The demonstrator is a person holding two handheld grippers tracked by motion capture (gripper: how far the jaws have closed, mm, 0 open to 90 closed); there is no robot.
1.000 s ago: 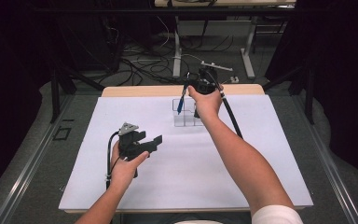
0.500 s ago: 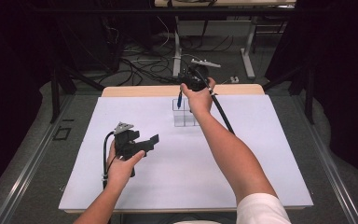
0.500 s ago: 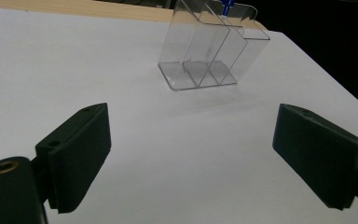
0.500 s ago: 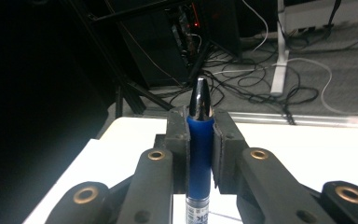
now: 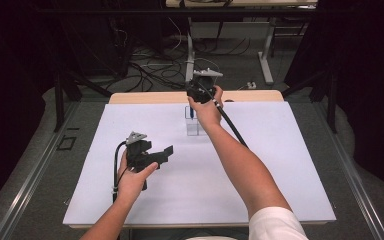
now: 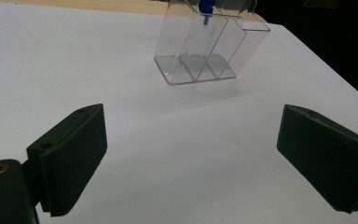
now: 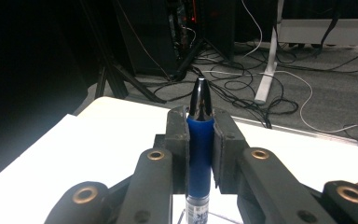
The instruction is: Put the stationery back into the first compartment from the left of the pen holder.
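Clear plastic organizer has a blue pen entering its compartment.

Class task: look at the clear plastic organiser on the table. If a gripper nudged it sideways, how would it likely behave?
The clear organiser looks thin-walled and nearly bare, so probably light; it would likely slide on the smooth white table. Tall over a narrow base, it may tip if pushed high. The pen entering it could jog it.

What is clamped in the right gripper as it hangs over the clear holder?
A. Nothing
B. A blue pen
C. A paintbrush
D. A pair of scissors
B. In the right gripper view, the right gripper has both pads pressed against the blue pen, above the clear compartment holder on the white table.
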